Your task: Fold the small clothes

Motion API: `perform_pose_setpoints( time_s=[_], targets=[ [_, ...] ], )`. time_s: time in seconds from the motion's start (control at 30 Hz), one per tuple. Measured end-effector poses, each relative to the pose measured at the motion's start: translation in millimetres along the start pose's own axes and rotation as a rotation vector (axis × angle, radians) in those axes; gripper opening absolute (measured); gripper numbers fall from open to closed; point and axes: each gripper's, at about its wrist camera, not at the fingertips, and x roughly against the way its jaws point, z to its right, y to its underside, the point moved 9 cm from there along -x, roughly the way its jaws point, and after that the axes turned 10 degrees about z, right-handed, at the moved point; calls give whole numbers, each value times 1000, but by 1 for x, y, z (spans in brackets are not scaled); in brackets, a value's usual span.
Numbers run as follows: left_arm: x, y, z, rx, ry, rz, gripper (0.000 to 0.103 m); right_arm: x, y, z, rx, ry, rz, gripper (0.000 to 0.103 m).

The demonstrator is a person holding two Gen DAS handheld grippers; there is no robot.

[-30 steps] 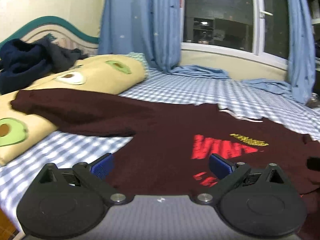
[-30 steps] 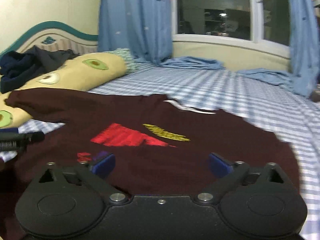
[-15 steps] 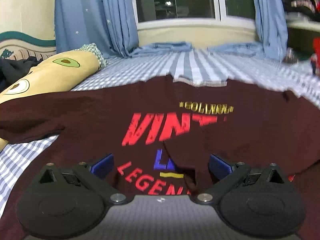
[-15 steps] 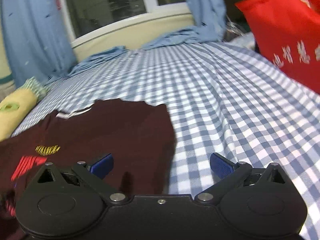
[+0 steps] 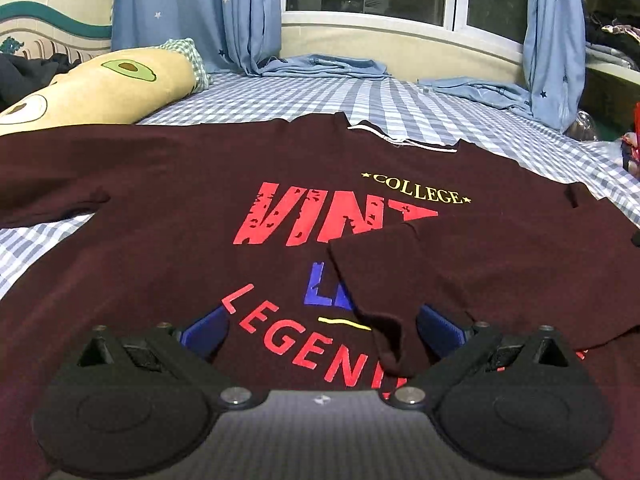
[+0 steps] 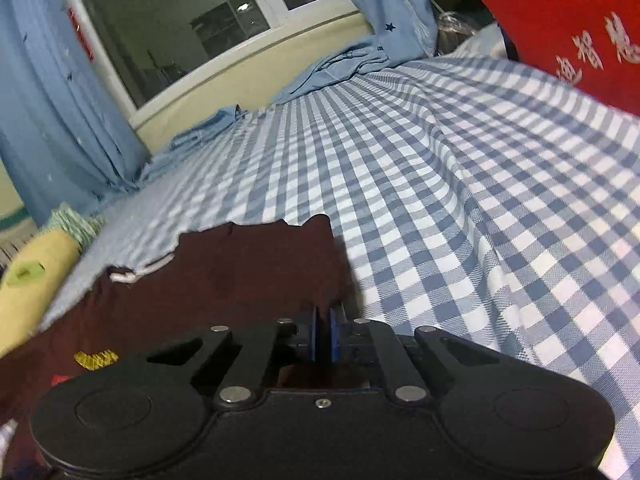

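Shirt, maroon with red lettering, lies chest-up across the checked bed. Its right side shows a sleeve already laid inward over the print; the left sleeve lies spread out toward the avocado pillow.

Left gripper: fingers wide apart, hovering low over the shirt's lower front, nothing between them, though the folded sleeve's tip hangs just beside the right finger.

Right gripper: the blue fingers have just snapped together, from wide apart, at the shirt's right edge near the shoulder. A dark sliver shows between them, and cloth sits directly under them; whether they have pinched the edge or closed on nothing, cannot tell.

Step in hand, as I judge it: side folds, right side under way. The next move calls for lifting that right edge and carrying it toward the midline, provided cloth is truly caught; then the left fingers need to close on the left sleeve or hem.

Containers: none in view. Dark clothes heaped beyond the pillow, loose.
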Motion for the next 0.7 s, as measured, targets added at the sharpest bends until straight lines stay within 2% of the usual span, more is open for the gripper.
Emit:
perform_pose_setpoints(
  time_s=[0.07,0.13,0.2,0.23,0.3,0.37,0.43,0.53,0.63,0.7],
  targets=[
    [0,0,0,-1,-1,0,102,-5,6,2,5,13,-15,6],
    [0,0,0,3,0,1,102,-4,8,4,9,5,-17,12],
    [0,0,0,4,0,1,102,5,6,6,25,5,-9,29],
    [0,0,0,3,-1,1,102,13,6,7,46,9,-4,32],
    [0,0,1,2,-2,2,102,36,6,11,108,23,10,64],
    [0,0,1,2,-2,2,102,61,10,12,193,38,31,79],
    [0,0,1,2,-2,2,102,84,18,12,279,51,53,82],
    [0,0,1,2,-2,2,102,112,40,7,378,23,59,90],
    [0,0,1,3,-1,2,102,117,63,-4,495,23,59,90],
    [0,0,1,4,-1,2,102,110,75,-14,575,31,61,84]
  ],
)
